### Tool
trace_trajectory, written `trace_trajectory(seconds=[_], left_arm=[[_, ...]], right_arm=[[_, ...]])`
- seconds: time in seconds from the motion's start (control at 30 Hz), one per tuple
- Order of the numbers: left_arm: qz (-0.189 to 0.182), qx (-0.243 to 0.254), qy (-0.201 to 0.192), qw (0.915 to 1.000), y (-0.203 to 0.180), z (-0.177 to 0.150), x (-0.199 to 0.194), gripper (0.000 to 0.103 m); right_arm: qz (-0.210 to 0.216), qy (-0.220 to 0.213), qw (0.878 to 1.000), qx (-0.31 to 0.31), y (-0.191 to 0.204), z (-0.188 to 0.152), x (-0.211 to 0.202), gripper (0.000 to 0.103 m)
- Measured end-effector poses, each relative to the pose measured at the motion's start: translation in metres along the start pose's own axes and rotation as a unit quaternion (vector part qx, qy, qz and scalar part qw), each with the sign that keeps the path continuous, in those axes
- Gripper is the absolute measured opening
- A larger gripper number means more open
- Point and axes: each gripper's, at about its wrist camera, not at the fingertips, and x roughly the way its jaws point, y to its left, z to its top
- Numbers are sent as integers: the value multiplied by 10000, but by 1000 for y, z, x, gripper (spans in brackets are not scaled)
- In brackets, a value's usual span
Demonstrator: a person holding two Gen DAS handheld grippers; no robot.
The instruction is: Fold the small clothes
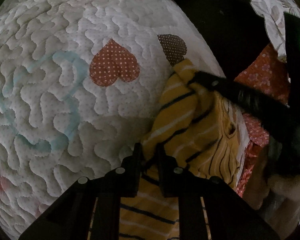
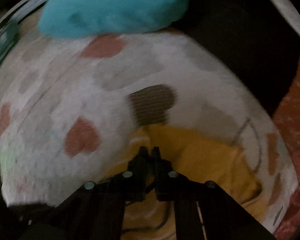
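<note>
Left gripper (image 1: 149, 152) jaws pinching yellow striped shirt (image 1: 182, 120) lower centre; right gripper (image 2: 149, 150) jaws clamped on its hem, quilt (image 1: 60, 90) beneath.

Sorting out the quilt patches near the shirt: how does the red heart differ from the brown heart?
The red heart is brick red with pale dots; the brown heart is dark brown with pale dots. The red heart shows whole, clear of the yellow striped shirt; the brown heart's lower tip is covered by the shirt's corner. The red heart looks larger in the left wrist view. Both are dotted patches on the white quilt.
</note>
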Motion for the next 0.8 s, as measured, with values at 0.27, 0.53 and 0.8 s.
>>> trace_trajectory(seconds=[0.27, 0.53, 0.8], left_arm=[[-47, -60, 26, 10000, 4, 8, -8, 15], [475, -237, -786, 9955, 41, 31, -70, 15], [808, -600, -1033, 9895, 93, 38, -107, 15]], right_arm=[[-466, -239, 9965, 647, -32, -2, 10, 3], [515, -639, 9869, 1392, -39, -25, -54, 7], [404, 102, 9950, 904, 55, -74, -11, 57]])
